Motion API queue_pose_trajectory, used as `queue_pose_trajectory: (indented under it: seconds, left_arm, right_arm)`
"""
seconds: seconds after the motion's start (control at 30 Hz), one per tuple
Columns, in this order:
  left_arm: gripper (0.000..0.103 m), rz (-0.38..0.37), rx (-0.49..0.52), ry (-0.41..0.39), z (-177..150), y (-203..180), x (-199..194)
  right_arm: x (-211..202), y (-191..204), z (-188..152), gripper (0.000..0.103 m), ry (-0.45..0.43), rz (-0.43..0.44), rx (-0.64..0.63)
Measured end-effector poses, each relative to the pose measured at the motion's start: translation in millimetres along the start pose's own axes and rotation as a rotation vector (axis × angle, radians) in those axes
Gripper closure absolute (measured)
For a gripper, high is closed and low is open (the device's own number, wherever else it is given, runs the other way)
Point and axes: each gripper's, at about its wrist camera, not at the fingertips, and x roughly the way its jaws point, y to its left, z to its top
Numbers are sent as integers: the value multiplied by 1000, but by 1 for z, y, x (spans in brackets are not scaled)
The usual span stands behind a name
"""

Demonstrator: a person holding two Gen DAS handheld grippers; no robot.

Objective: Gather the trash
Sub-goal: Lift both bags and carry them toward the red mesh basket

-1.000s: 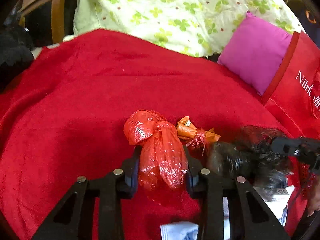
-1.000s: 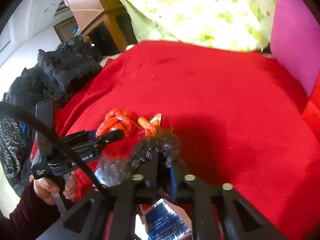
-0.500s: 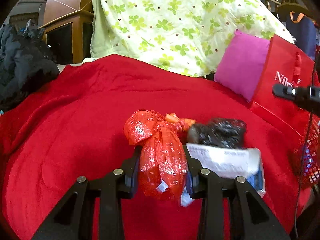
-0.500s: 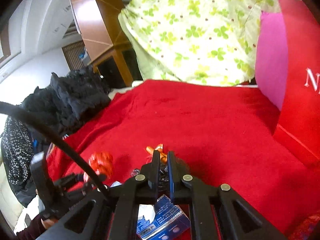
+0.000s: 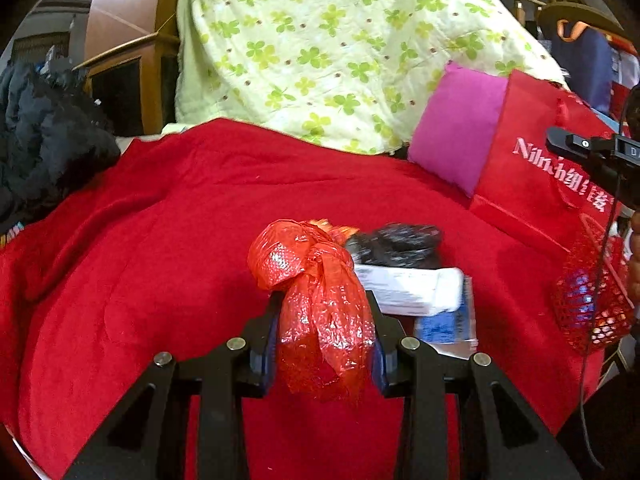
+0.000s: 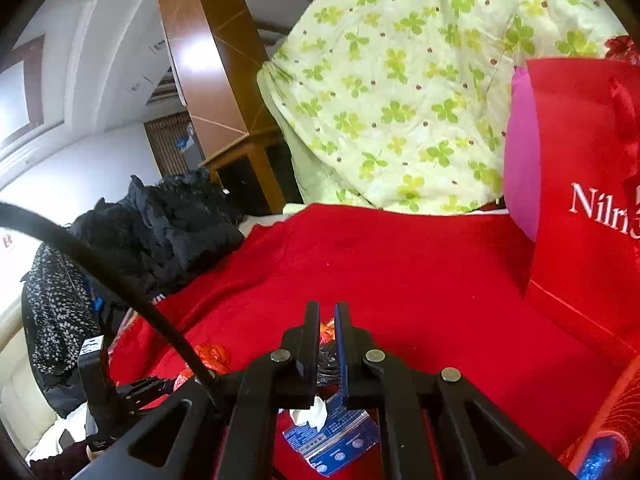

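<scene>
A knotted red plastic bag [image 5: 316, 300] sits between the pads of my left gripper [image 5: 322, 312], which is shut on it and holds it above the red blanket [image 5: 160, 260]. On the blanket behind it lie a crumpled black bag [image 5: 394, 242], a white and blue tissue pack [image 5: 416, 292] and an orange wrapper [image 5: 334, 227]. My right gripper [image 6: 327, 310] is shut with nothing in it, raised over the black bag [image 6: 326, 360] and the tissue pack [image 6: 332, 438]. It shows at the right edge of the left wrist view, right gripper [image 5: 554, 140].
A red paper bag [image 5: 536, 184] stands at the right beside a pink cushion [image 5: 456, 132]. A red mesh basket [image 5: 592, 304] hangs near the right edge. A clover quilt [image 5: 340, 48] drapes the back, and dark coats [image 6: 172, 220] pile up at the left.
Both grippers rose and drew back from the blanket. The left took the red bag up with it. The right came away from the black bag, which stayed down beside the tissue pack.
</scene>
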Motion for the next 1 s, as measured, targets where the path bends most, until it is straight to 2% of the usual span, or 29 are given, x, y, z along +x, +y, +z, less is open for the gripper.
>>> queue_pose_trajectory:
  seconds: [0.33, 0.47, 0.6, 0.67, 0.73, 0.77, 0.8, 0.83, 0.87, 1.0]
  left_arm:
    - [64, -97, 87, -51, 12, -55, -27]
    - [64, -103, 148, -68, 15, -75, -31]
    - [64, -102, 128, -61, 16, -73, -28]
    - [64, -96, 107, -51, 14, -66, -25]
    - [64, -90, 93, -42, 12, -59, -22]
    - [64, -87, 85, -38, 10, -54, -21]
    - [64, -83, 79, -38, 9, -49, -21]
    - [64, -78, 76, -39, 8, -45, -21]
    - [64, -72, 69, -43, 7, -39, -21]
    - [64, -56, 26, -49, 2, -13, -20]
  right_arm:
    - [-54, -26, -5, 96, -75, -10, 49]
    - [-77, -39, -10, 95, -102, -27, 58]
    - [-71, -44, -13, 94, -64, 5, 78]
    - [-51, -38, -15, 93, -5, 34, 92]
    - [-29, -29, -17, 85, 43, 41, 75]
    - [-13, -23, -18, 71, 82, 52, 69]
    - [-2, -19, -21, 43, 112, 61, 73]
    - [18, -15, -23, 28, 160, 76, 94]
    - [31, -14, -26, 21, 177, 90, 115]
    - [95, -16, -30, 23, 290, 105, 162]
